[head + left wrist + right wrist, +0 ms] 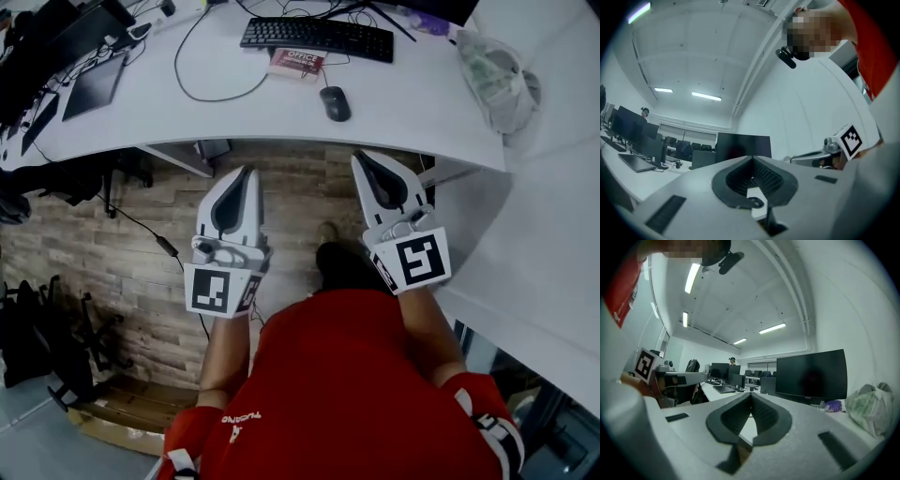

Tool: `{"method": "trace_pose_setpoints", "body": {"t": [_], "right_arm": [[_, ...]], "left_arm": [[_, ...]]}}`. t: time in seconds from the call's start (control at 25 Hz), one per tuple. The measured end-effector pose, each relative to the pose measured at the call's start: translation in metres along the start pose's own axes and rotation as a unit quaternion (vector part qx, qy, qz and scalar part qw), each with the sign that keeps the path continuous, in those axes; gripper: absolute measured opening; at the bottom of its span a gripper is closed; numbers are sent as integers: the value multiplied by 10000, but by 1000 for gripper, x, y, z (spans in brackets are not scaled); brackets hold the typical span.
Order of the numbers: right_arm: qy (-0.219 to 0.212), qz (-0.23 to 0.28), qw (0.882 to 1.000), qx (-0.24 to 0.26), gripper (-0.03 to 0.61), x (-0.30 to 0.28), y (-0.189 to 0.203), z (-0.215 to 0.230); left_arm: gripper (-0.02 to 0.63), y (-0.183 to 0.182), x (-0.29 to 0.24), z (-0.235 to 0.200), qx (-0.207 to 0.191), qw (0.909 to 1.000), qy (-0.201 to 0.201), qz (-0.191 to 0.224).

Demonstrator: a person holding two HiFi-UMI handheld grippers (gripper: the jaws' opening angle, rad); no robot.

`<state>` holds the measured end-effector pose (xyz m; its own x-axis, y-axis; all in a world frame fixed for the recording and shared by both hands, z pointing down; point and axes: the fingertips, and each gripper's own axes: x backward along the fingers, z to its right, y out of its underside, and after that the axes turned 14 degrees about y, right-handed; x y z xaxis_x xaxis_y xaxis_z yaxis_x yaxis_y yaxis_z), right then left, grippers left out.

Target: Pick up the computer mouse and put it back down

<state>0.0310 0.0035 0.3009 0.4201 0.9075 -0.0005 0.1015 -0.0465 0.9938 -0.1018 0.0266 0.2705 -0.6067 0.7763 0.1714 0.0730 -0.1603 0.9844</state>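
Note:
A black computer mouse (335, 103) lies on the white desk (403, 103), just in front of the black keyboard (317, 37). Both grippers hover over the wooden floor on the near side of the desk edge, short of the mouse. My left gripper (249, 172) is shut with nothing in it; its tips meet in the left gripper view (751, 158). My right gripper (358, 159) is shut and empty too, closest to the mouse, its tips touching in the right gripper view (751, 394). The mouse is hidden in both gripper views.
A red-and-white box (296, 62) lies by the keyboard. A crumpled plastic bag (495, 80) sits at the desk's right end, a dark tablet (94, 84) and cables at the left. A black monitor (811, 376) stands ahead. A white partition (553, 244) is on the right.

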Motion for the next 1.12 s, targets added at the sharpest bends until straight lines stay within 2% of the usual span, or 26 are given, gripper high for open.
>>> {"method": "trace_pose_setpoints", "body": {"t": [0.24, 0.48, 0.68, 1.12], "right_arm": [[-123, -215, 9997, -7, 5, -78, 21, 33], [-59, -557, 9984, -21, 8, -129, 48, 54], [68, -937, 9956, -37, 77, -158, 73, 62], [562, -1900, 9802, -40, 213, -203, 138, 64]], "left_arm": [[9, 21, -70, -44, -65, 9999, -26, -148], [9, 38, -108, -76, -62, 9995, -87, -309], [9, 44, -131, -95, -73, 9995, 16, -323], [9, 72, -160, -120, 44, 9970, 608, -482]]}}
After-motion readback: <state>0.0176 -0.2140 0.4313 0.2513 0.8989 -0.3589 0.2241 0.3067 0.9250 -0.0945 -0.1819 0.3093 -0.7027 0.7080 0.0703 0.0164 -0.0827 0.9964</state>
